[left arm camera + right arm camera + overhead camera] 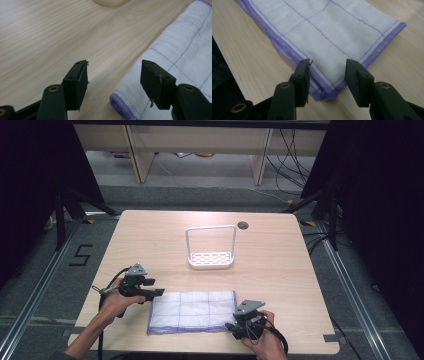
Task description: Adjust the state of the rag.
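- Folded white cloth (193, 312) with purple stitched grid and purple edging, flat on the light wooden table (150, 245), near the front edge and between the two hands.
- Left gripper (159, 292) at the cloth's left end, near its far corner; held in the left hand (118, 302), cable trailing down off the table.
- In the left gripper view: jaws wide apart, nothing pinched; left pad over bare wood, right pad over the cloth (180, 47), rounded purple corner below and between them. No visible contact with either pad.
- Right gripper (231, 326) at the cloth's near right corner, in the right hand (262, 342), grey three-cornered plate on top.
- In the right gripper view: jaws parted to a middling width, straddling the layered corner of the cloth (329, 37); corner tip between the pads, not squeezed, fabric still flat on the table.
- White wire-framed rack (210, 247) with perforated base, upright toward the middle of the table, well apart from the cloth and behind it.
- Small dark round grommet (243, 225) in the tabletop, just beyond the rack's right upper corner.
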### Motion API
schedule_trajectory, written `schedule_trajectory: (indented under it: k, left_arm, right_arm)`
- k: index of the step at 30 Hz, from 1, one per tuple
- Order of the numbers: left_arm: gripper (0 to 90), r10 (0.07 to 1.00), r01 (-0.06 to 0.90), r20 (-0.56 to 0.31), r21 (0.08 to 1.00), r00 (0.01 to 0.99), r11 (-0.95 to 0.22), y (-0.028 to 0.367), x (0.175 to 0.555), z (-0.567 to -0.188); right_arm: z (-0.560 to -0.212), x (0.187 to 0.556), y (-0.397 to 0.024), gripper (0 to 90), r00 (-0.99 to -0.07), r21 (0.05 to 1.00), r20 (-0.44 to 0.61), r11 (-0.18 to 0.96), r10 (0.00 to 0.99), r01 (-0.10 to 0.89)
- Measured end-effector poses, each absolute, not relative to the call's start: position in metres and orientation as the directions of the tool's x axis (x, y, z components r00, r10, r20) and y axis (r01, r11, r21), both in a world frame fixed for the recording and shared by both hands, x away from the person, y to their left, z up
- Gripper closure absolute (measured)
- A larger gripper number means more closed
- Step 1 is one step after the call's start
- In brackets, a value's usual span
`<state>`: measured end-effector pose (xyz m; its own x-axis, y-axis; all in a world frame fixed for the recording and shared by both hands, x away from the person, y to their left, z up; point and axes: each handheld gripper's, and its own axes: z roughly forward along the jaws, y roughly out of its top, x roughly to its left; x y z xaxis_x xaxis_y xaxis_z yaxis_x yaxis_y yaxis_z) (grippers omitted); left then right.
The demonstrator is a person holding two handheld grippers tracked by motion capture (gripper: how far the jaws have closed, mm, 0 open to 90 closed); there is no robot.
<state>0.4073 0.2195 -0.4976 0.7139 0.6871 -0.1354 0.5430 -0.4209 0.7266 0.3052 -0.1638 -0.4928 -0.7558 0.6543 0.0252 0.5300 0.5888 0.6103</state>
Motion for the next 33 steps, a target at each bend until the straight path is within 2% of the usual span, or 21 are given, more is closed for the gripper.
schedule_trajectory:
  k: [6, 18, 22, 23, 24, 27, 33]
  left_arm:
    - [38.0, 0.684, 0.547, -0.128, 0.712, 0.718, -0.441, 0.217, 0.406, -0.504]
    - [45.4, 0.649, 0.539, -0.130, 0.690, 0.749, -0.483, 0.217, 0.398, -0.508]
    - [50.6, 0.641, 0.536, -0.134, 0.689, 0.755, -0.488, 0.220, 0.394, -0.509]
    - [52.4, 0.655, 0.554, -0.162, 0.700, 0.738, -0.451, 0.218, 0.392, -0.511]
    - [53.5, 0.640, 0.539, -0.141, 0.689, 0.755, -0.485, 0.220, 0.393, -0.510]
    - [57.6, 0.633, 0.531, -0.129, 0.684, 0.764, -0.501, 0.220, 0.392, -0.510]
    - [74.1, 0.636, 0.527, -0.119, 0.683, 0.763, -0.505, 0.220, 0.390, -0.509]
  right_arm:
    - [-0.495, 0.305, -0.163, 56.5, -0.757, 0.604, 0.022, 0.595, 0.653, 0.531]
    - [-0.499, 0.300, -0.160, 53.7, -0.756, 0.593, 0.015, 0.603, 0.654, 0.534]
    - [-0.498, 0.299, -0.160, 54.4, -0.757, 0.582, 0.014, 0.611, 0.653, 0.537]
    - [-0.498, 0.299, -0.160, 54.8, -0.754, 0.583, 0.016, 0.606, 0.657, 0.541]
    - [-0.500, 0.299, -0.160, 55.2, -0.755, 0.595, 0.008, 0.603, 0.656, 0.531]
    - [-0.499, 0.299, -0.161, 60.7, -0.760, 0.590, 0.003, 0.612, 0.650, 0.526]
    - [-0.499, 0.300, -0.163, 78.2, -0.762, 0.598, 0.010, 0.606, 0.648, 0.524]
